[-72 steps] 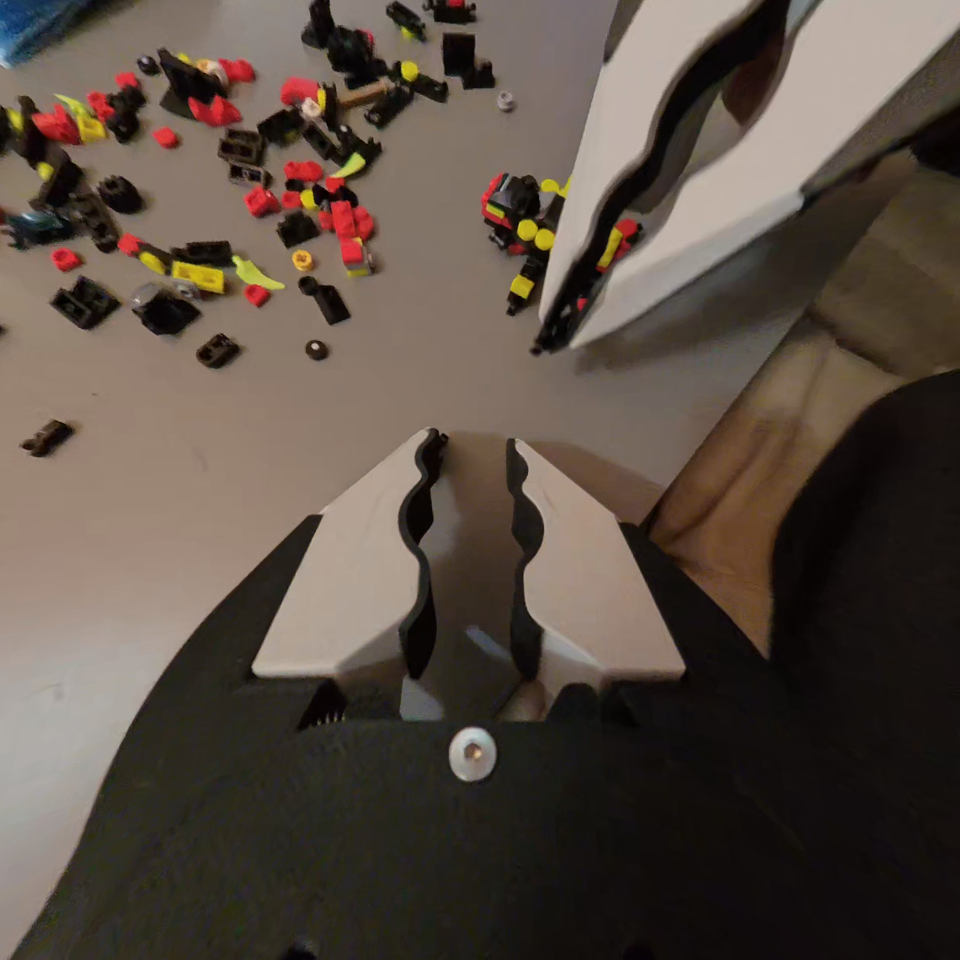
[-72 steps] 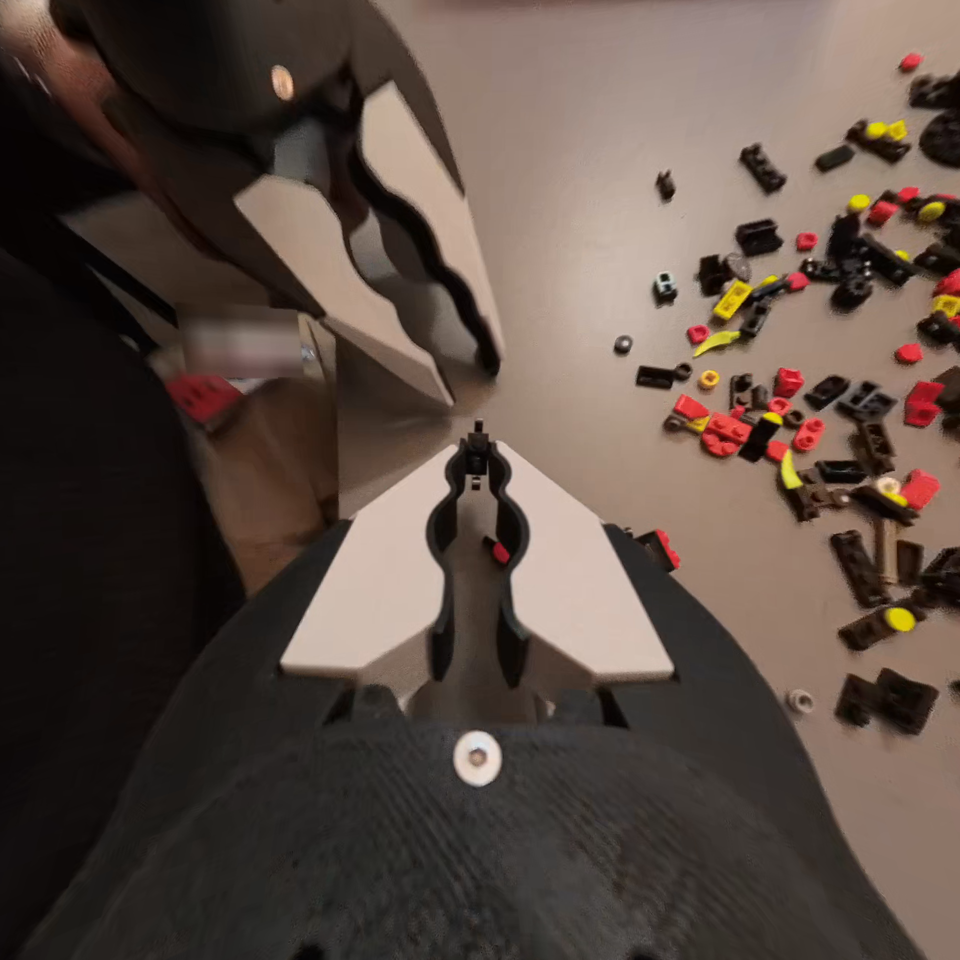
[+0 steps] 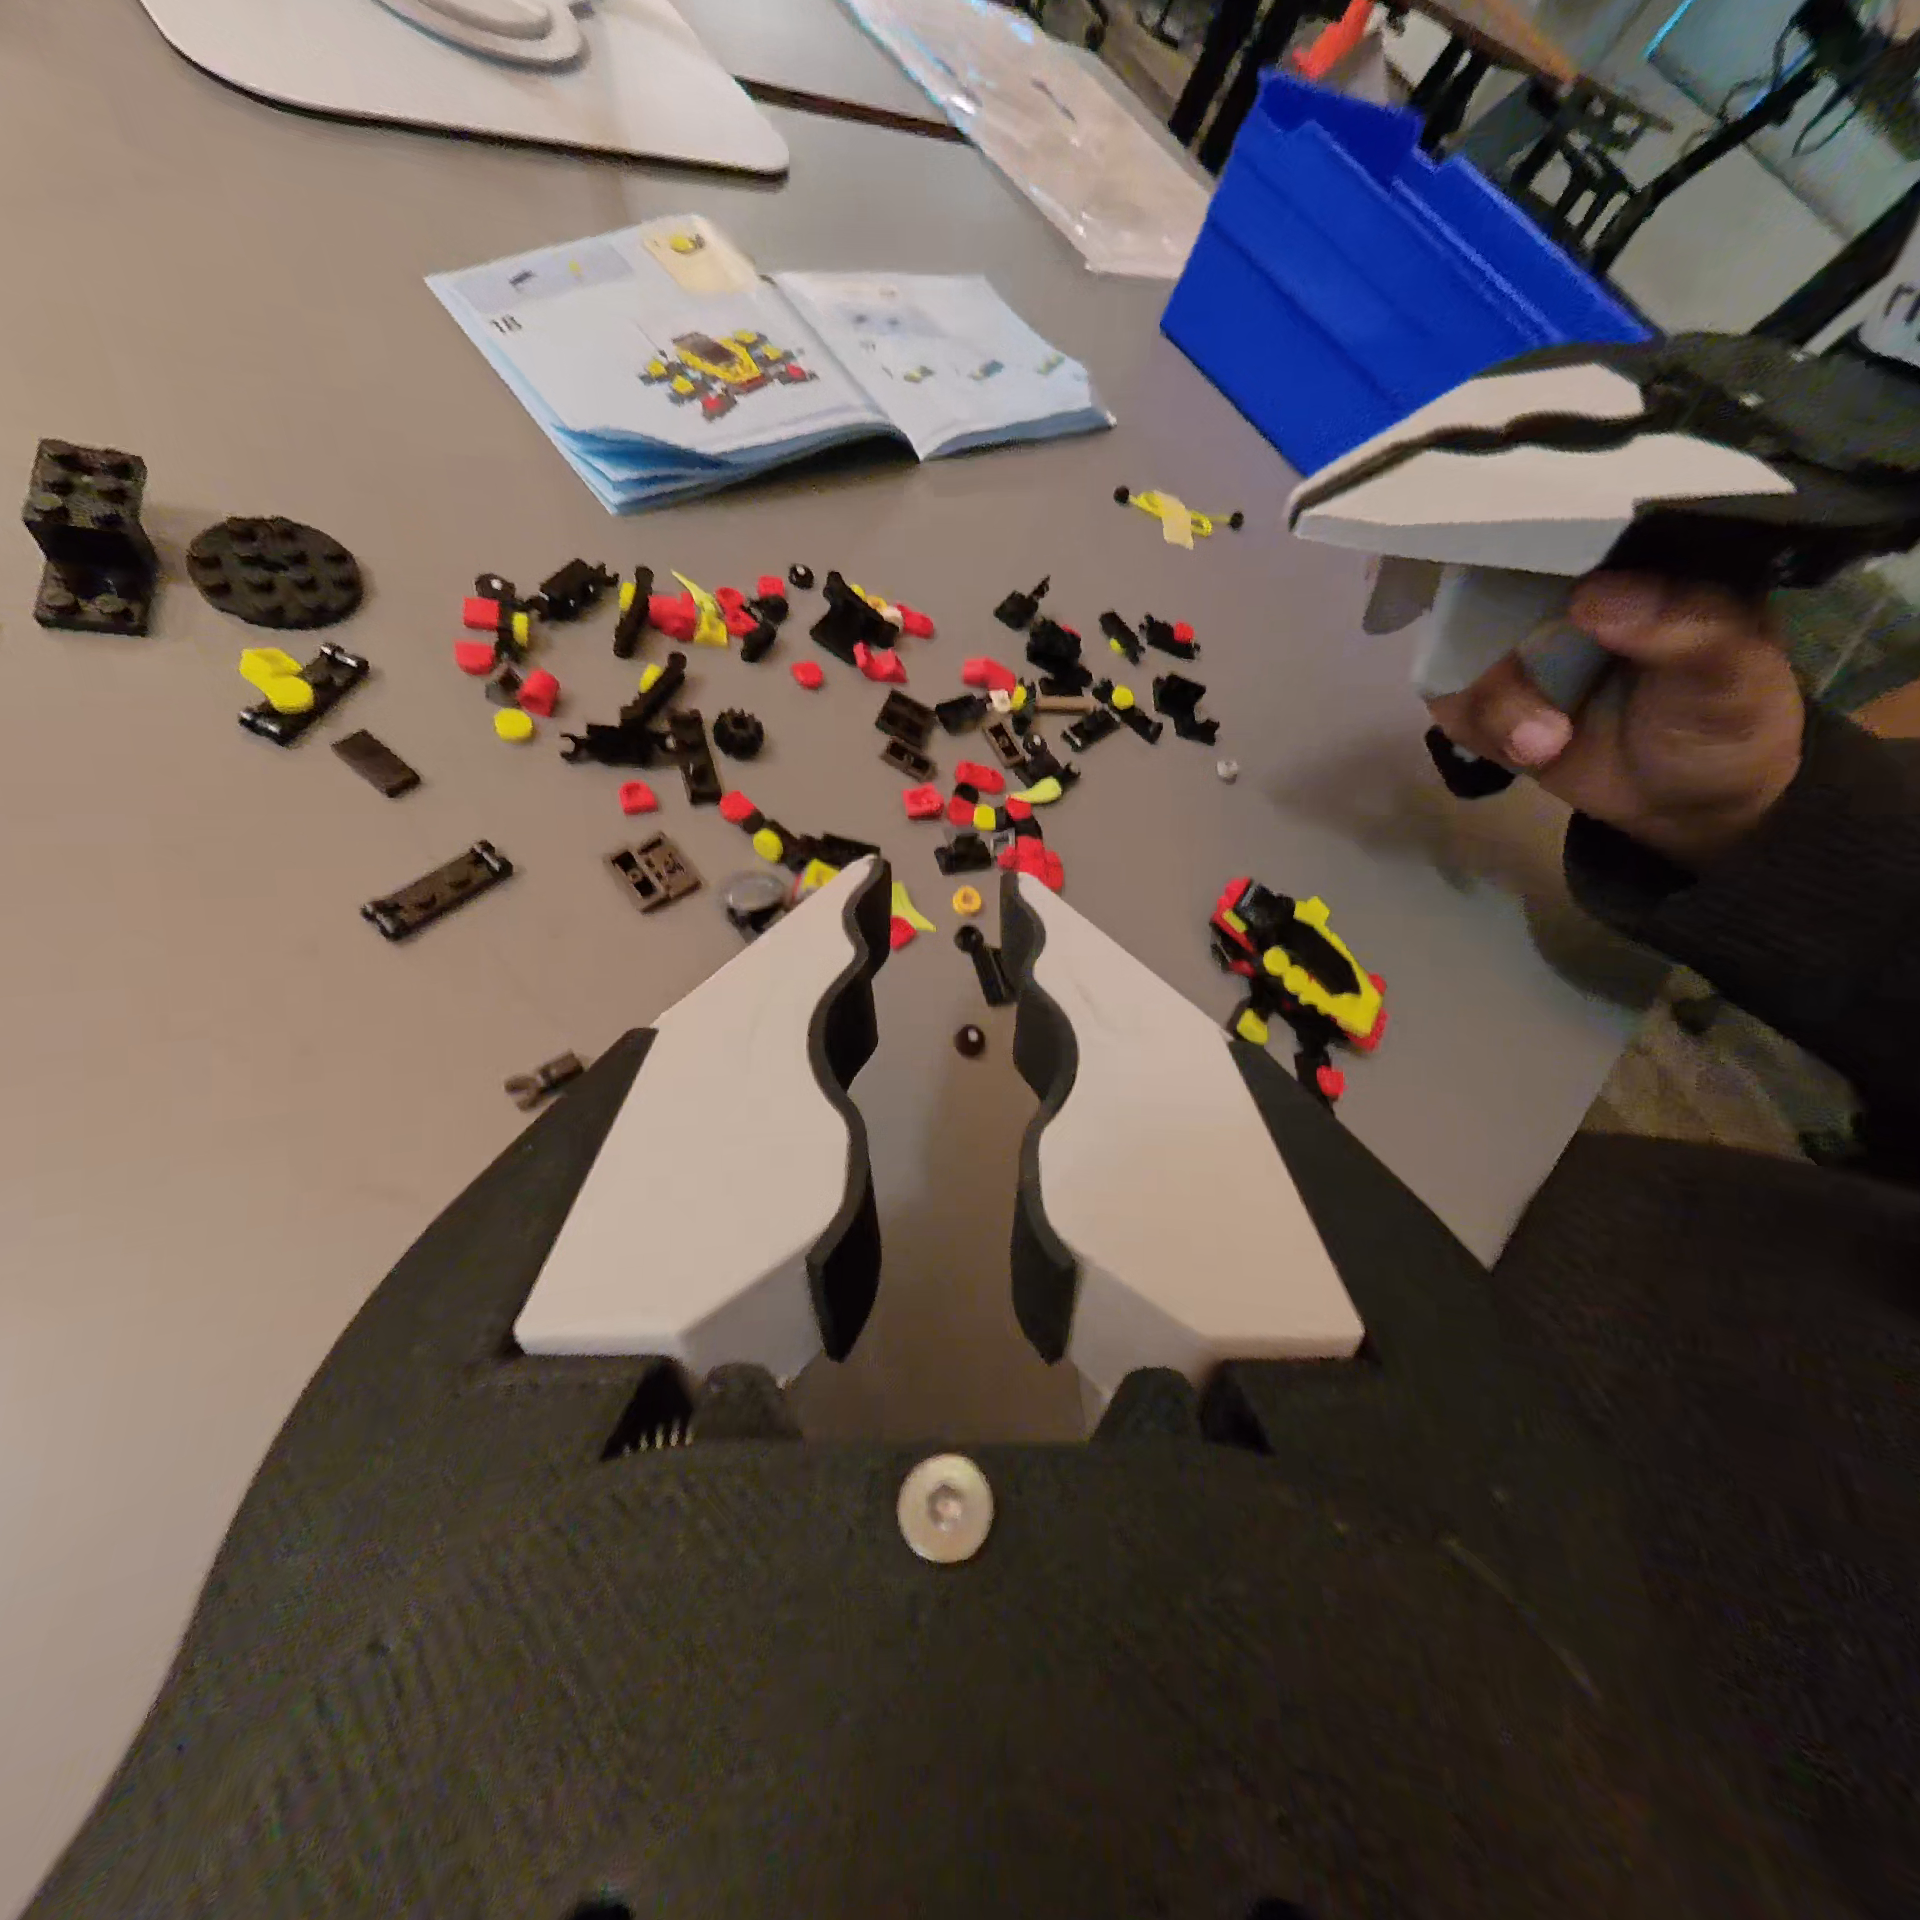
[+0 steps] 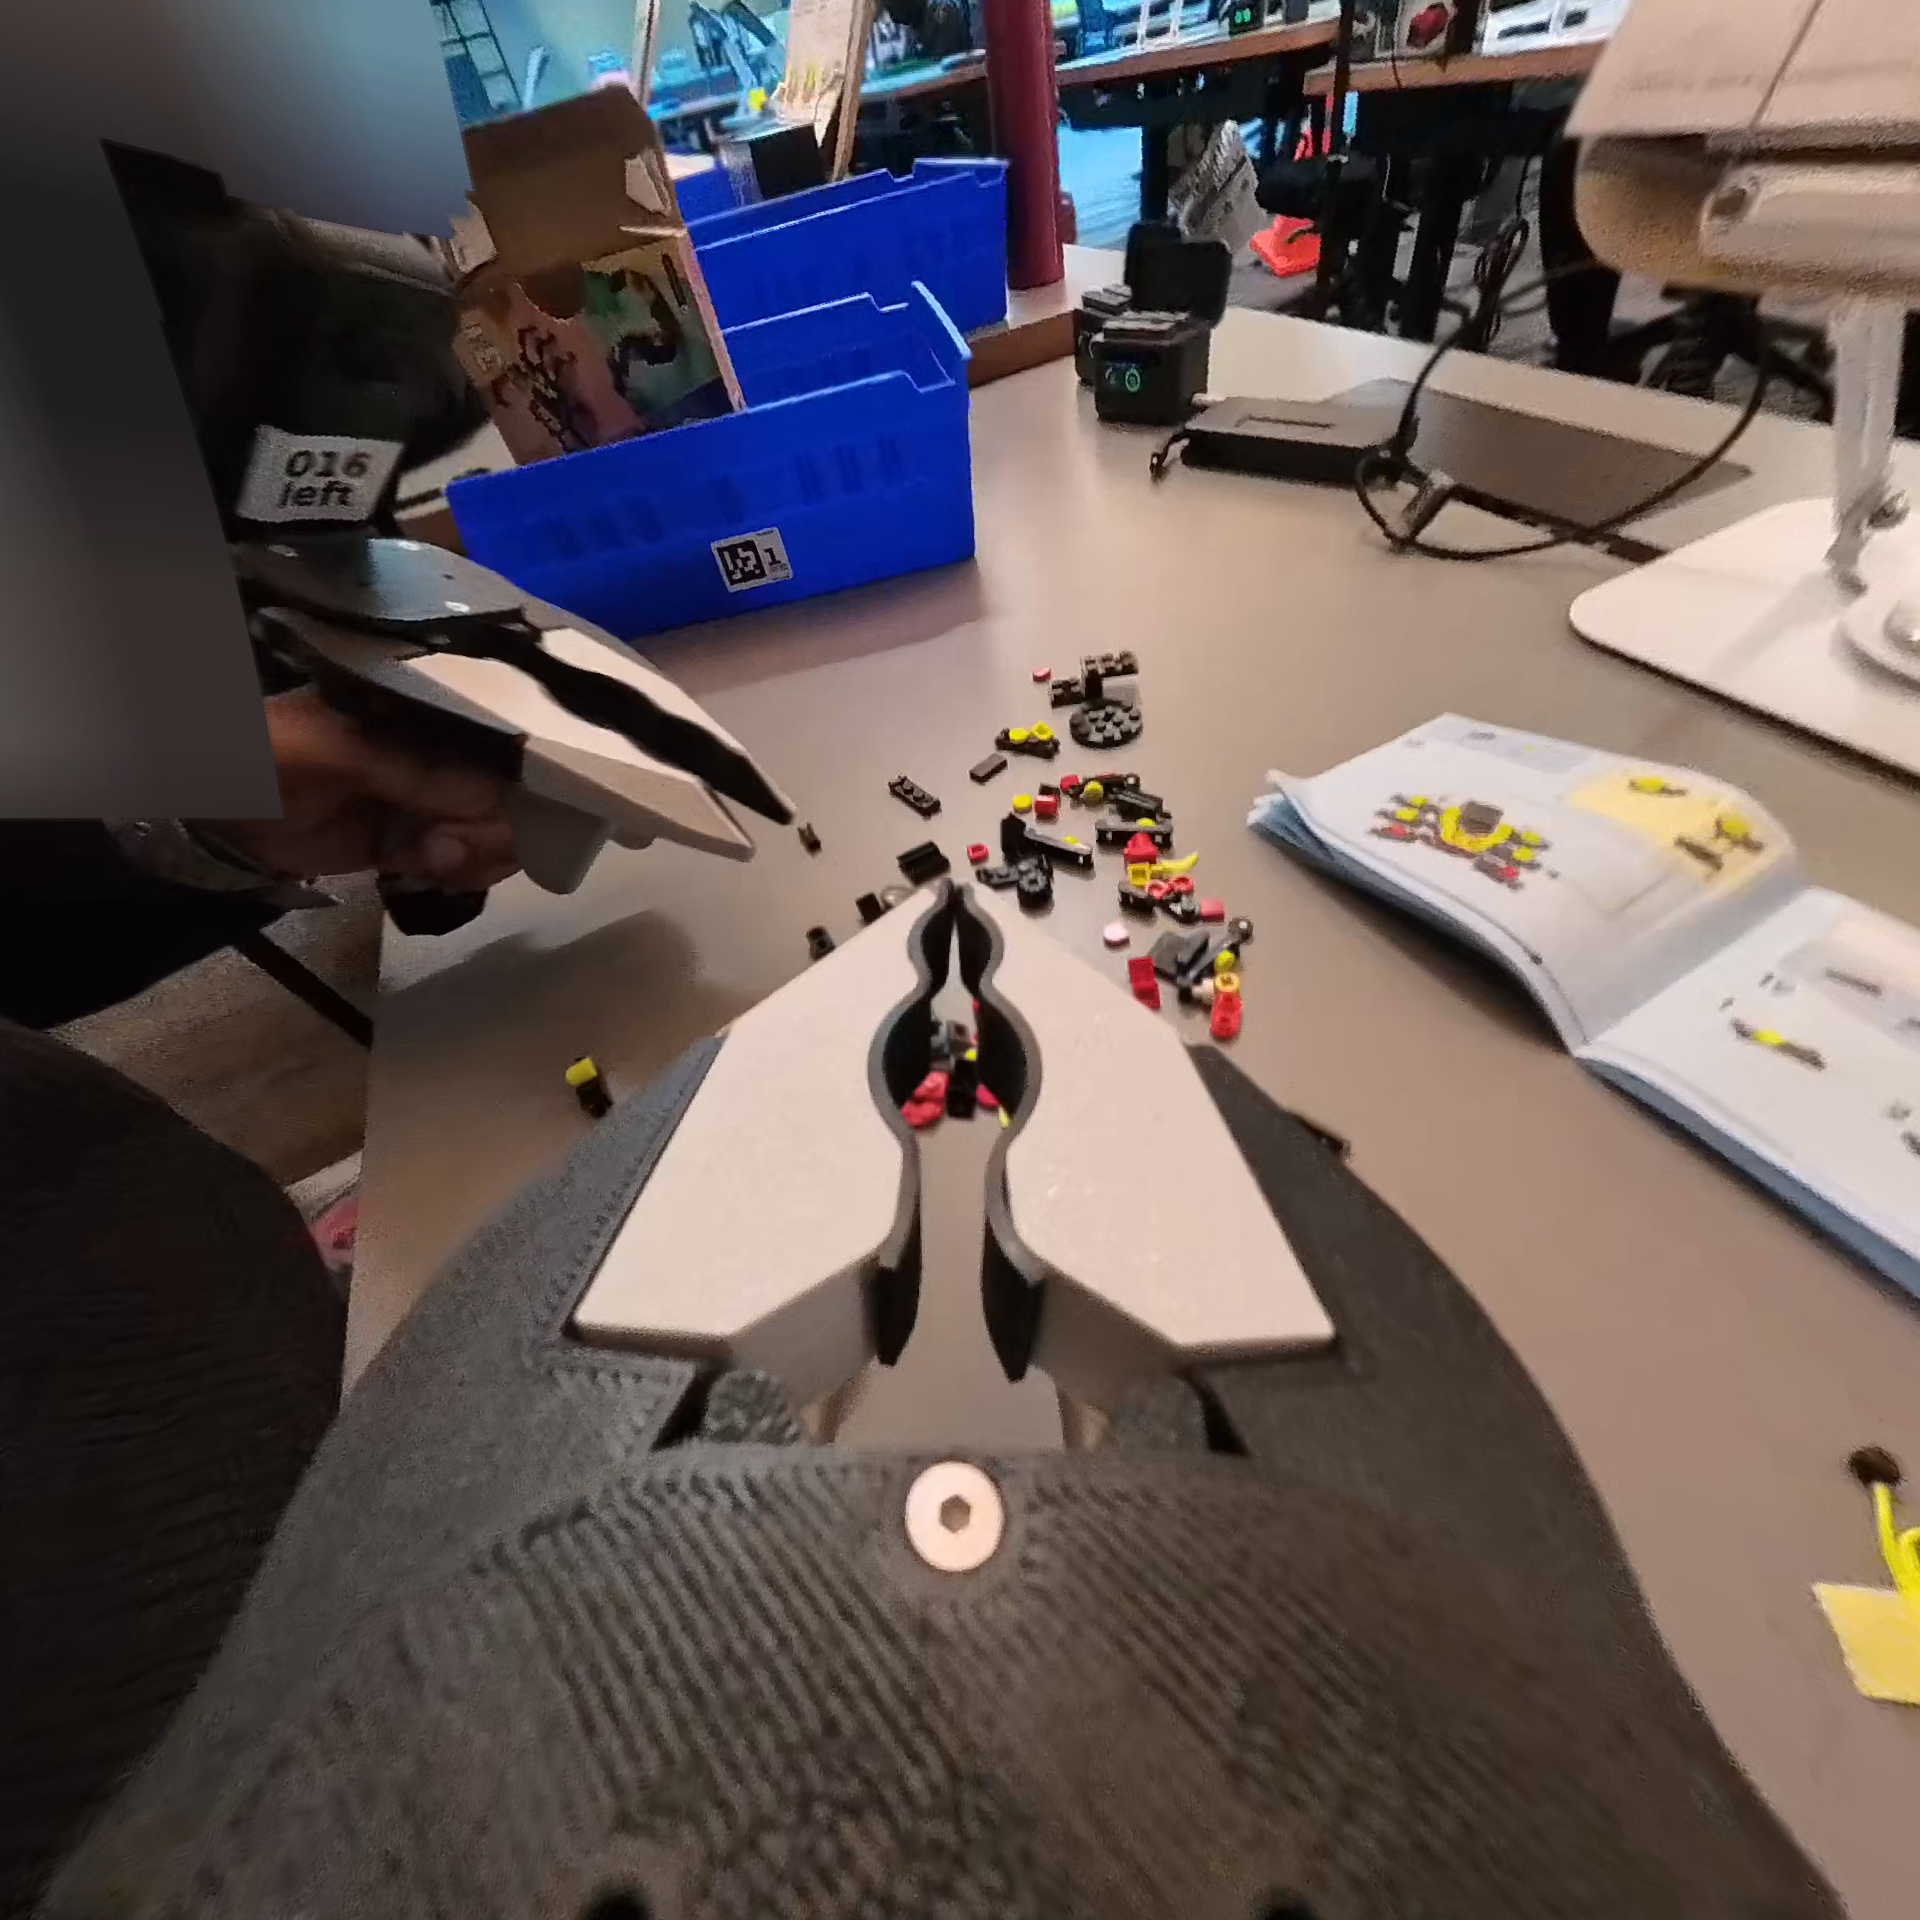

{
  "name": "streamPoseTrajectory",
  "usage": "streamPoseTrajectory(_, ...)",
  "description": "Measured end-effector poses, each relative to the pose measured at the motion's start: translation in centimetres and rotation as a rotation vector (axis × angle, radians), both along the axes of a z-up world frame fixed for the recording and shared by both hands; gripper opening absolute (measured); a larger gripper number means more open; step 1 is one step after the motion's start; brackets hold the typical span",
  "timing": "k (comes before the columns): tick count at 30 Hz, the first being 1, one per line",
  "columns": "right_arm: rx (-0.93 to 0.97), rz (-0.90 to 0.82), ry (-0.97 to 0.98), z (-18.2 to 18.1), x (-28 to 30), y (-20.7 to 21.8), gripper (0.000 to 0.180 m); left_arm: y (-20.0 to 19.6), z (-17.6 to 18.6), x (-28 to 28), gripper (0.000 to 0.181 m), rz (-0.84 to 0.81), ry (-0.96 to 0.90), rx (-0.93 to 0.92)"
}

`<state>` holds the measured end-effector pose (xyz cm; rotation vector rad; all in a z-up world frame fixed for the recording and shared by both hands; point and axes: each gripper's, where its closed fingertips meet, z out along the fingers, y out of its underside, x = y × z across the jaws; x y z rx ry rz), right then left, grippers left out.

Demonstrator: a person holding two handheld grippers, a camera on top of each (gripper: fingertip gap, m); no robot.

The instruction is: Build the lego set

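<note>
The left gripper (image 3: 945, 894) hangs with jaws apart above scattered red, black and yellow plastic lego pieces (image 3: 727, 707). At three o'clock, the right gripper (image 4: 951, 899) is closed, empty.

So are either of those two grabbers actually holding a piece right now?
No. The left gripper has its jaws open and empty. The right gripper has its jaws shut with no piece visible between the tips.
</note>
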<state>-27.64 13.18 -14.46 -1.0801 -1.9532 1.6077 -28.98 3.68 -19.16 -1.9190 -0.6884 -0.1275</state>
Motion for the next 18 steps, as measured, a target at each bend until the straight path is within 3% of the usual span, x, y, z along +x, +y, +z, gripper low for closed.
streamPoseTrajectory(5, -0.059, 0.007, 0.047, 2.8, 0.9, -1.3, 0.000, 0.4, 0.6, -1.5, 0.017, 0.023, -0.030, 0.047)
streamPoseTrajectory(18, 0.016, -0.001, 0.017, 1.0, 3.5, -0.8, 0.000, 0.5, 0.4, -1.9, 0.014, 0.080, -0.041, 0.032)
